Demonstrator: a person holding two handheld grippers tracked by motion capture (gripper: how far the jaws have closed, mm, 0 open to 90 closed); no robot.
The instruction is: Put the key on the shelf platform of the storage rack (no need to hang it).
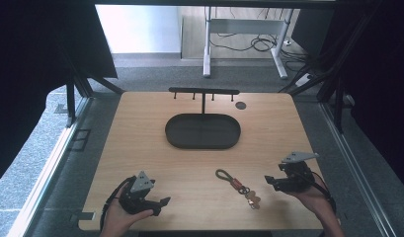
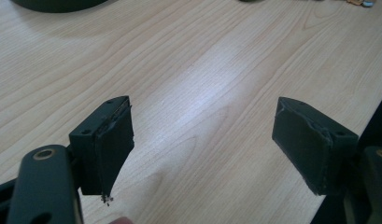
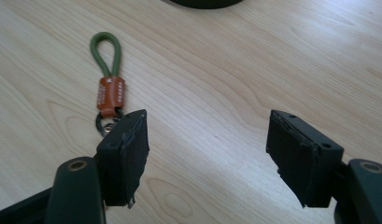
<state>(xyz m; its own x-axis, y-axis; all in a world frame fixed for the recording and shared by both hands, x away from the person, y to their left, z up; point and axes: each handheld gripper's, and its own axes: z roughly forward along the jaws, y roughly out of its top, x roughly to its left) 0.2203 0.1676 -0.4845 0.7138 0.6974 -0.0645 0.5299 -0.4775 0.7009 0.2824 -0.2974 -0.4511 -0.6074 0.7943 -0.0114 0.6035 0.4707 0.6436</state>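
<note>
Pale wood grain runs under both my claws, the bare top of the table (image 1: 140, 148) close beneath them at its near edge. My left claw (image 1: 162, 202) sits in my left hand (image 1: 121, 217) at the near left corner; in the left gripper view its two black pads (image 2: 109, 144) stand wide apart with only tabletop between them, holding nothing. My right claw (image 1: 266, 180) sits in my right hand (image 1: 315, 195) at the near right, pointing inward toward the middle of the table, and its jaws also gape wide and empty; in the right gripper view one pad (image 3: 125, 156) rises at the lower left and the other at the lower right. The keychain (image 1: 237, 186) lies flat on the wood between my two claws, nearer the right one and just beside its tips without touching them. In the right gripper view the keychain (image 3: 109, 88) lies just beyond my left-hand pad, outside the gap between the jaws: a green cord loop (image 3: 106, 51) farthest off, then a brown leather band (image 3: 110, 95), then a dark metal ring (image 3: 104, 123) partly hidden behind the pad. Farther out, past the middle of the table, lies a dark oval tray (image 1: 175, 140), and behind it a thin black T-shaped rack (image 1: 203, 92) with small pegs stands near the far edge. A small dark disc (image 1: 240, 105) lies just to the right of the rack.
</note>
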